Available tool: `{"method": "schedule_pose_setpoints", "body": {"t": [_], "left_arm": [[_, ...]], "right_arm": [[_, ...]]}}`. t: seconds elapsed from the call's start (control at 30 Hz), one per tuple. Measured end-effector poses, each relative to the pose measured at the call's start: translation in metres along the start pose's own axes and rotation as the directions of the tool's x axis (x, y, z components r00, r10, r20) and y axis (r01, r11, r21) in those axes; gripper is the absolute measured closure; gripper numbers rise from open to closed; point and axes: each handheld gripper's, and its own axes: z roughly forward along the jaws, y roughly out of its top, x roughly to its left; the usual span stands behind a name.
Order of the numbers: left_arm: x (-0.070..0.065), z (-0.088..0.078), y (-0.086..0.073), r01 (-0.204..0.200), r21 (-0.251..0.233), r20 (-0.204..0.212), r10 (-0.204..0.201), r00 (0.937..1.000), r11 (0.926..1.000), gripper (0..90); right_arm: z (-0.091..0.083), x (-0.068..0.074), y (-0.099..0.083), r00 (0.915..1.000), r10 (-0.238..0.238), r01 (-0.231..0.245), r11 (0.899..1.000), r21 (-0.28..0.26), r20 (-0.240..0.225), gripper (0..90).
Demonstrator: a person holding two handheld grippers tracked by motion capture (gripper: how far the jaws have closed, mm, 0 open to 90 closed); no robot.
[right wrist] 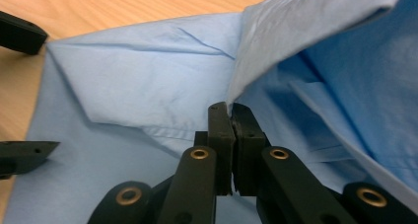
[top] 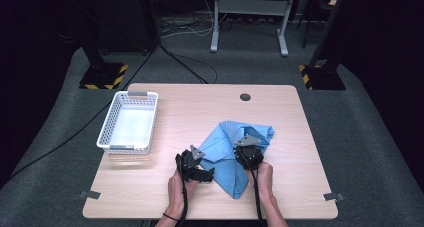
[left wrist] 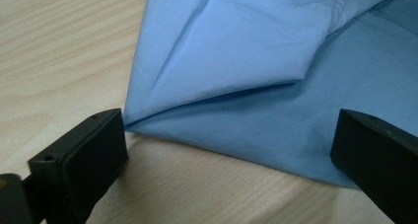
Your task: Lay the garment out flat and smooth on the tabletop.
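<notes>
- The right gripper [top: 248,148], a black two-jaw tool with a grey three-cornered plate on top, sits at about five o'clock from the table's centre in the high view. Its jaws are pressed together on a fold of the crumpled light-blue cotton cloth [top: 235,152], and in the right gripper view [right wrist: 229,116] a flap of the fabric rises from the pinch toward one o'clock.
- The left gripper [top: 200,173], the same black make, lies at about six o'clock in the high view, just off the cloth's near left edge. In the left gripper view its jaws stand wide apart [left wrist: 226,145], one on bare wood at eight o'clock, the other over the fabric at four o'clock, with a corner of the cloth [left wrist: 256,81] between them and untouched.
- The cloth rests on the pale wooden table [top: 180,112], spreading from near the front edge up toward two o'clock of the centre.
- A white perforated plastic basket [top: 128,123] stands at nine o'clock, well apart from the cloth.
- A small round dark hole [top: 245,97] marks the tabletop at twelve o'clock, near the far edge.
</notes>
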Motion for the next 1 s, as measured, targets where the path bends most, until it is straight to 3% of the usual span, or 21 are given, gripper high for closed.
{"method": "schedule_pose_setpoints", "body": {"t": [0.37, 0.57, 0.63, 0.7, 0.73, 0.9, 1.0], "left_arm": [[0.0, 0.0, -0.001, 0.007, -0.008, -0.009, -0.007, 0.9999, 0.9999, 0.1], [0.0, 0.0, -0.001, 0.007, -0.008, -0.008, -0.007, 0.9999, 0.9999, 0.1], [0.0, 0.0, -0.001, 0.007, -0.008, -0.009, -0.007, 0.9999, 0.9999, 0.1], [0.0, 0.0, -0.001, 0.008, -0.008, -0.01, -0.008, 0.9999, 0.9999, 0.1], [0.0, 0.0, -0.001, 0.008, -0.008, -0.01, -0.008, 0.9999, 0.9999, 0.1], [0.0, 0.0, -0.001, 0.008, -0.009, -0.01, -0.008, 0.9999, 0.9999, 0.1], [0.0, 0.0, -0.001, 0.009, -0.008, -0.011, -0.009, 0.9999, 0.9999, 0.1]], "right_arm": [[0.005, -0.038, 0.031, 0.9977, -0.011, 0.012, 1.0, -0.011, 0.067, 88.6], [0.021, -0.067, 0.043, 0.9931, 0.034, -0.035, 0.999, 0.008, 0.112, 88.4], [0.027, -0.076, 0.047, 0.9874, 0.043, -0.046, 0.999, 0.017, 0.152, 88.4], [0.031, -0.079, 0.049, 0.968, 0.018, -0.027, 0.999, 0.033, 0.25, 87.7], [0.032, -0.08, 0.05, 0.9652, 0.019, -0.031, 0.999, 0.043, 0.261, 84.7], [0.012, -0.082, 0.044, 0.966, 0.135, -0.129, 0.991, -0.042, 0.22, 68.9], [-0.007, -0.077, 0.038, 0.9665, 0.153, -0.14, 0.987, -0.074, 0.206, 59.3]]}}
